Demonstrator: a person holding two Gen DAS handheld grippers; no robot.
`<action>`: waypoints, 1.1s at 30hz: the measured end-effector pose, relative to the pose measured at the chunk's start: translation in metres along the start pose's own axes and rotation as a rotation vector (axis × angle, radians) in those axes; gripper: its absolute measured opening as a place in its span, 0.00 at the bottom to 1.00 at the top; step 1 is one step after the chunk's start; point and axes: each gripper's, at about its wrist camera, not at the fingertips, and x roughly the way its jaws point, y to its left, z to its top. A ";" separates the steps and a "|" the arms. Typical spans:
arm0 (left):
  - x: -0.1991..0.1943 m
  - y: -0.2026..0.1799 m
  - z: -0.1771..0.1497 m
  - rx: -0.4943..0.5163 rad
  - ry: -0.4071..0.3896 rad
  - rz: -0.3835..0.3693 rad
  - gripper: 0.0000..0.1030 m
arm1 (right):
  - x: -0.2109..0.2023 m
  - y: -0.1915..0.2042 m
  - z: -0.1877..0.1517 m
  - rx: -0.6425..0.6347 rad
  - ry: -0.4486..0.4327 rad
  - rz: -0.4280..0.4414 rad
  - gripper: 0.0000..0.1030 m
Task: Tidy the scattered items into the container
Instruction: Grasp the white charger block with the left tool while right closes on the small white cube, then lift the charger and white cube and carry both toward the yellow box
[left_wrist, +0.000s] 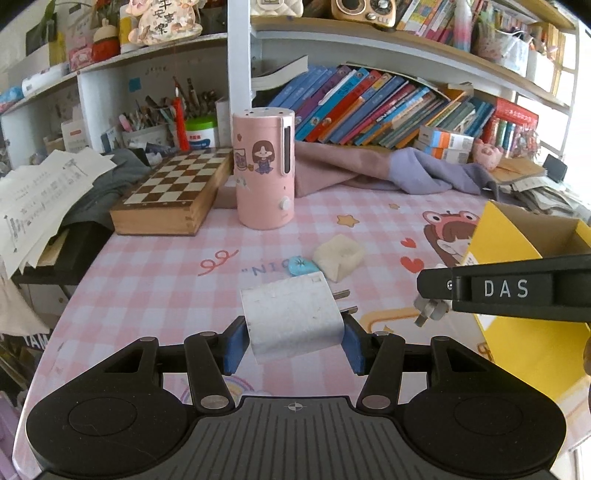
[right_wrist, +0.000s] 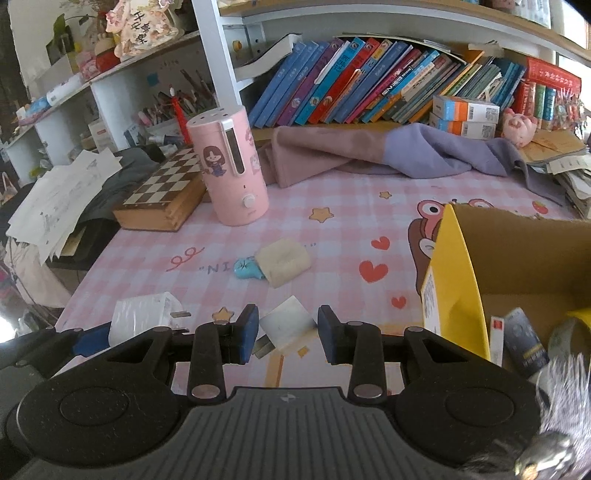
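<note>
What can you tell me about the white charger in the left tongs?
The charger is a white, boxy plug adapter, seemingly plastic, with a dull, slightly speckled surface. Two flat metal prongs stick out of its far right end. The left tongs clamp it by its sides between blue pads, above the pink checked mat. It is slightly tilted. Nothing else touches it.

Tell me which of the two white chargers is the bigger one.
The charger in the left gripper, a wide white block; the smaller charger sits in the right gripper.
</note>
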 end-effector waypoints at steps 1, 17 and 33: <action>-0.004 0.000 -0.002 0.000 -0.004 -0.002 0.50 | -0.003 0.001 -0.003 -0.002 0.000 -0.001 0.32; -0.085 0.005 -0.036 0.006 -0.064 -0.082 0.50 | -0.080 0.030 -0.050 -0.078 -0.078 0.009 0.32; -0.146 -0.015 -0.073 0.072 -0.093 -0.170 0.50 | -0.148 0.021 -0.114 -0.036 -0.098 -0.057 0.32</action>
